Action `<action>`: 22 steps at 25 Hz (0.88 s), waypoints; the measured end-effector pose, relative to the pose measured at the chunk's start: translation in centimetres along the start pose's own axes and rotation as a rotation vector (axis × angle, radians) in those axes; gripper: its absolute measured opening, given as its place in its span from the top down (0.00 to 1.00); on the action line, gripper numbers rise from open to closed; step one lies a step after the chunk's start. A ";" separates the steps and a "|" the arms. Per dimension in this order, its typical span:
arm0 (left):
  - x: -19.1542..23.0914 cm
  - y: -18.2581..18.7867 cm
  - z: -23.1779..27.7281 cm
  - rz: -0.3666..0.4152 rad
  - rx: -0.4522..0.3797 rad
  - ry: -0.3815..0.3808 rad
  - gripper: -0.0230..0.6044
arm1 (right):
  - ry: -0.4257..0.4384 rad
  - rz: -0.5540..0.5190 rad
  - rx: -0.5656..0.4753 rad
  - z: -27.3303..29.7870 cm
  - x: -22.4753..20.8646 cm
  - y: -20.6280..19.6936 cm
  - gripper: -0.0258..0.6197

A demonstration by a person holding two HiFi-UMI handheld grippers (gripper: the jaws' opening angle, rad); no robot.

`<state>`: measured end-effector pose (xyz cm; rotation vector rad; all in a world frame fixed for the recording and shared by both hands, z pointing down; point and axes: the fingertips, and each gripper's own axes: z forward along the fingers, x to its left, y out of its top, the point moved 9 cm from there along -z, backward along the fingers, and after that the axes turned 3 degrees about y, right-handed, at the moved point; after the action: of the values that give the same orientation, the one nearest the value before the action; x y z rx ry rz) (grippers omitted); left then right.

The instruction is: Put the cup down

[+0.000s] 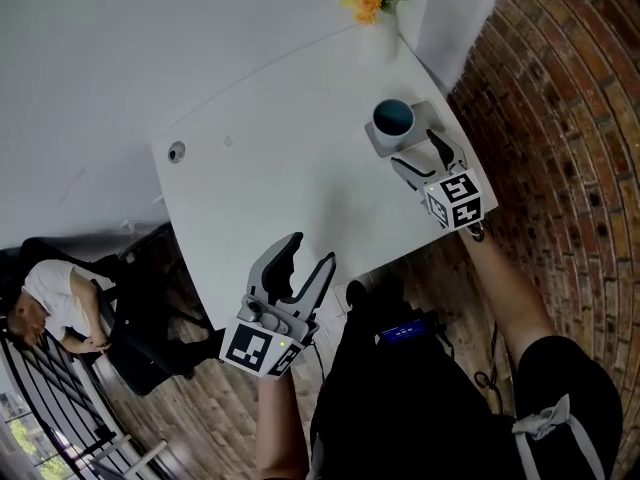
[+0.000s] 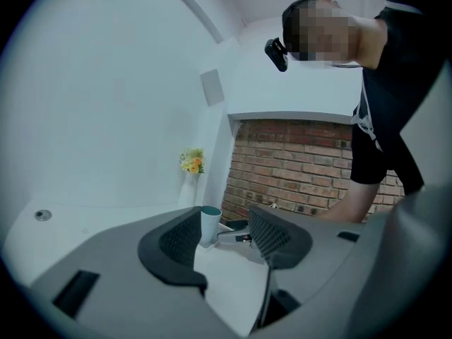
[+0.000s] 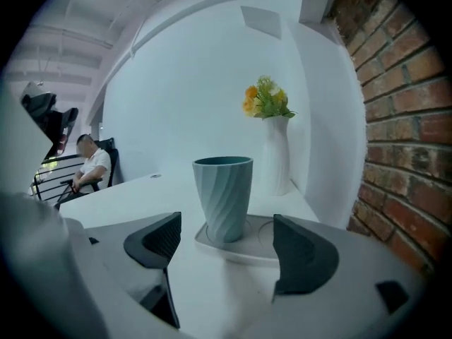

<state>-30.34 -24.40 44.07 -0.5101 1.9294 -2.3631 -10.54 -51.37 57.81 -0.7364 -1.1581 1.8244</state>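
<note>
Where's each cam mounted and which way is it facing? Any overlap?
Head view: on the person's head, looking steeply down at the white table; shows the left gripper, right gripper and both forearms.
Left gripper view: on the left gripper, facing across the table toward the brick wall; shows its open jaws and the person's torso.
Right gripper view: on the right gripper, facing the cup on its tray; jaws open, not touching it.
Shared: all three show the cup and the flower vase.

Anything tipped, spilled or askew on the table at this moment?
Nothing stands out. The cup stands upright on its tray, no spill visible, and the right tongs are open, clear of it.
</note>
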 end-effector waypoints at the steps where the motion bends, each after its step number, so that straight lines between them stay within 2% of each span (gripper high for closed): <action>1: 0.0 0.1 -0.3 0.004 -0.001 -0.002 0.61 | -0.008 0.027 0.005 -0.9 0.1 -0.2 0.32; 3: 0.0 0.3 -1.0 0.011 -0.002 -0.003 0.61 | 0.004 0.119 0.019 -2.7 0.3 -0.4 0.32; 6: 0.0 0.6 -1.7 0.020 -0.005 -0.006 0.61 | 0.078 0.309 0.003 -5.4 0.6 -0.3 0.32; 10: -0.4 1.0 -2.0 0.028 -0.020 -0.031 0.61 | 0.177 0.432 -0.055 -9.0 1.9 1.1 0.34; 13: -1.0 1.2 -1.9 0.041 -0.028 -0.065 0.61 | 0.254 0.454 -0.079 -11.5 3.8 2.4 0.38; 17: -1.8 1.6 -1.8 0.058 -0.046 -0.110 0.61 | 0.324 0.403 -0.083 -14.3 7.2 4.2 0.43; 22: -3.5 1.9 -1.6 0.074 -0.057 -0.157 0.61 | 0.338 0.359 -0.116 -17.9 10.2 5.3 0.48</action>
<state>-27.82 -22.48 41.17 -0.5971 1.9158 -2.1599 -2.74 -36.00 45.28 -1.3344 -0.9563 1.8315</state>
